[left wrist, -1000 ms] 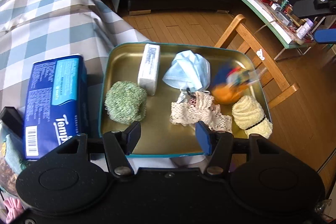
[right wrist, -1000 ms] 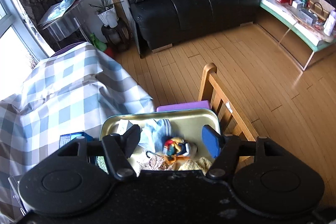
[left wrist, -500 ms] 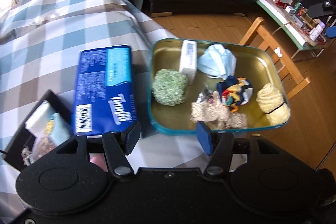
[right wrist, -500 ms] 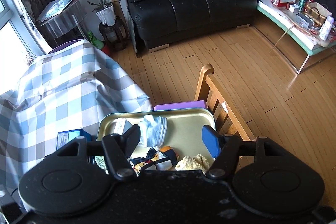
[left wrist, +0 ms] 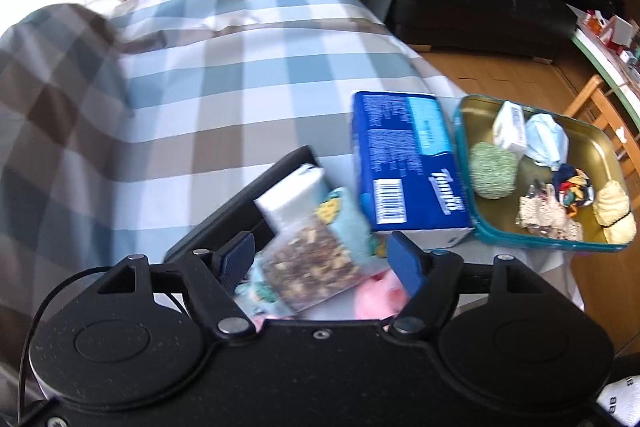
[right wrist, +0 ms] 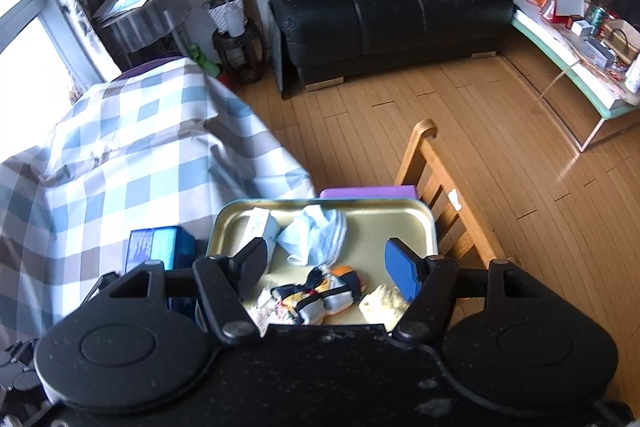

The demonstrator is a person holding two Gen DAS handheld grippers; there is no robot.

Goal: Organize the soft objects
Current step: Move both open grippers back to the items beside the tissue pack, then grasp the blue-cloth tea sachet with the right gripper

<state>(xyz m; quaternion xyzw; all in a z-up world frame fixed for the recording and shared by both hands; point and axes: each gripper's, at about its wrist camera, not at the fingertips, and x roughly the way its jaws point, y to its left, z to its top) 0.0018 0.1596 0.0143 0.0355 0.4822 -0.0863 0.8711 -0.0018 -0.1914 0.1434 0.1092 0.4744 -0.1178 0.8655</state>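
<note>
Checked cloth in blue, brown and white covers the table (left wrist: 248,75), and the soft things sit at its right end in two containers. The left tool (left wrist: 322,261) hangs with its fingers spread wide and nothing between them, over a black tray (left wrist: 240,211) that holds a white packet (left wrist: 290,197), a clear bag of brownish bits (left wrist: 316,269), a pale blue cloth with yellow marks (left wrist: 344,215) and something pink (left wrist: 380,297) at the near edge. Just right of that tray lies a blue tissue pack (left wrist: 408,163), and touching its right side is a teal-rimmed gold tin tray (left wrist: 600,147). In the tin tray lie a green knitted ball (left wrist: 492,169), a small white pack (left wrist: 510,127), a light blue face mask (left wrist: 546,143), a multicoloured fabric piece (left wrist: 576,187), a strip of cream lace (left wrist: 548,215) and a rolled cream cloth with a black band (left wrist: 616,211). The right tool (right wrist: 326,273) is likewise wide open and empty, held above the near part of the tin tray (right wrist: 424,211), with the mask (right wrist: 316,235) and the multicoloured piece (right wrist: 320,297) showing between its fingers. A wooden chair (right wrist: 436,175) stands just right of the tray.
</note>
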